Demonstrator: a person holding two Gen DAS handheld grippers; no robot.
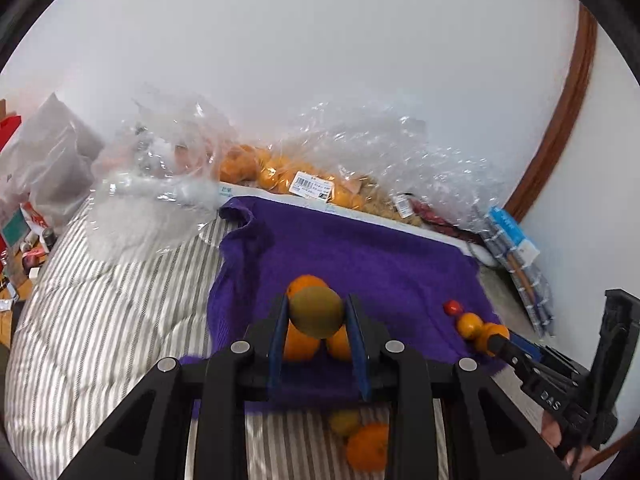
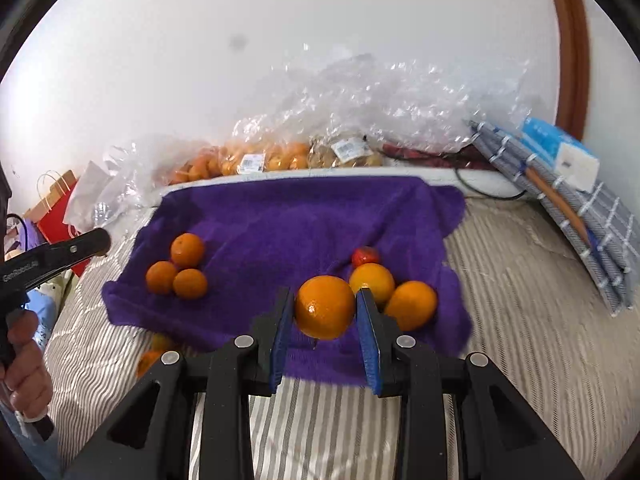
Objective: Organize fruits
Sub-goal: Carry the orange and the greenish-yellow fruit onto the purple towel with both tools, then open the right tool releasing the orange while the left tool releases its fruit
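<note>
Evidently, the sorting is about midway.
Done so far: three small oranges (image 2: 177,267) sit touching in a cluster on the left of the purple towel (image 2: 304,216); two larger oranges (image 2: 412,304) and a small red fruit (image 2: 366,256) form a group on its right.
Left tool (image 1: 316,316): closed on a dull green-brown fruit (image 1: 316,311), held above the small-orange cluster.
Right tool (image 2: 324,312): closed on a large orange (image 2: 325,307), held in front of and just beside the right-hand group.
Still left: both carried fruits have to be set down; at least two more pieces (image 1: 362,440), one orange and one yellowish, lie on the striped bed cover (image 1: 100,320) off the towel's near edge.
Unclear: whether the bagged oranges (image 2: 256,160) by the wall belong to the job.
Orientation: the green-brown fruit is slightly oval, its long axis roughly across the fingers; the large orange is near round, so no clear long axis, and its dimpled end faces the camera, low and left.
</note>
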